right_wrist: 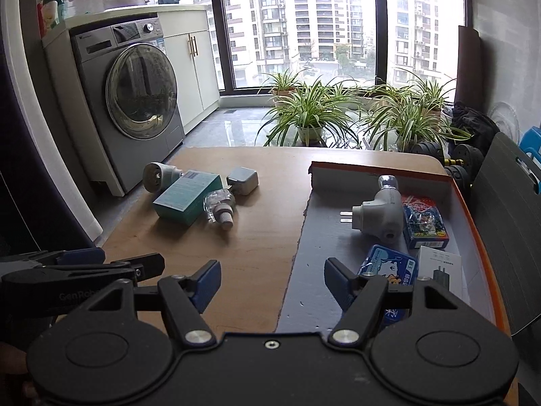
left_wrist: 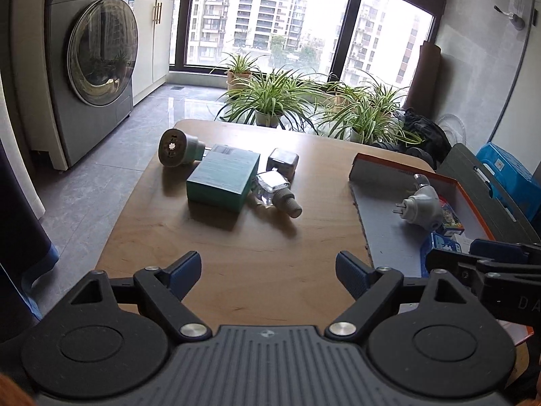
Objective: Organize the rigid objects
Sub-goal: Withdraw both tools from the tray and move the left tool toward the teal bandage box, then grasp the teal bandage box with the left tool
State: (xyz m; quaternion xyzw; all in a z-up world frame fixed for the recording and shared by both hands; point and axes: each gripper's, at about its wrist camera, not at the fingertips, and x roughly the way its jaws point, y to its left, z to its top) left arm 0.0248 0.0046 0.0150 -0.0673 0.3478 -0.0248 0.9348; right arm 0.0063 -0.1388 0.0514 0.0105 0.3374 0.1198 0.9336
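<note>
Left wrist view had the left gripper (left_wrist: 267,265) spread wide over bare wood with nothing between its blue pads, hovering at the near edge of the wooden table (left_wrist: 216,237). Ahead lay 4 loose things still to be sorted: a teal box (left_wrist: 221,179), a round grey adapter (left_wrist: 177,147) tipped on its side just behind it, a small grey cube (left_wrist: 283,162), and a clear bottle (left_wrist: 275,193) lying against the box's right end. To the right sat the orange-rimmed tray (left_wrist: 382,230), probably the collecting place, since a white plug (left_wrist: 421,206) already lay in it. Right wrist view showed the right gripper (right_wrist: 270,277) also wide and empty, straddling the tray's (right_wrist: 318,237) ragged left edge. Inside, the white plug (right_wrist: 380,216) lay beside a blue card box (right_wrist: 424,221), with a blue packet (right_wrist: 389,267) and a white box (right_wrist: 439,267) nearer. Both tools seemed poised to fetch from the loose cluster, well apart from the tray
</note>
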